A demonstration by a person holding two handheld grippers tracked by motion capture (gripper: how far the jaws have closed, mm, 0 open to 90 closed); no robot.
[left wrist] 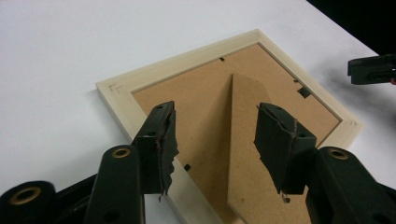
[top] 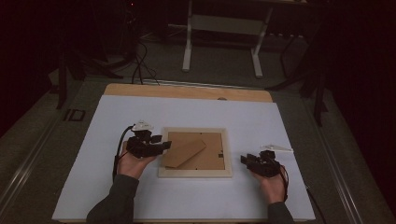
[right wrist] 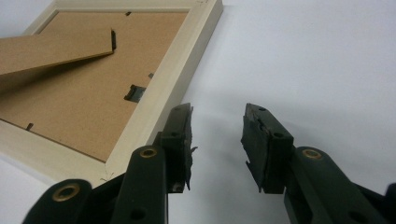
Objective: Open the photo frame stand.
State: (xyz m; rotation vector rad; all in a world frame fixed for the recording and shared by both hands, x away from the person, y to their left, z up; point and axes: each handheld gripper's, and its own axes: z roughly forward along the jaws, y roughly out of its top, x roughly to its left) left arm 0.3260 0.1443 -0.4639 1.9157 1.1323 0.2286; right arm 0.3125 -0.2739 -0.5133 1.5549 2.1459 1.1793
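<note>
Tongs both open: left tongs over face-down picture frame, hiding near edge; right tongs beside frame.

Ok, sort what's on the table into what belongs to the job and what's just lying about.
Job:
picture frame, lying back up
its fold-out stand
left gripper
right gripper

Lying about:
small white piece near the right gripper

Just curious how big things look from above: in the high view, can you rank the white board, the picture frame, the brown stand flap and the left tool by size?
1. White board
2. Frame
3. Flap and left tool: they look about alike, and the tool sits higher, nearer the camera, so I won't rank them.
</note>
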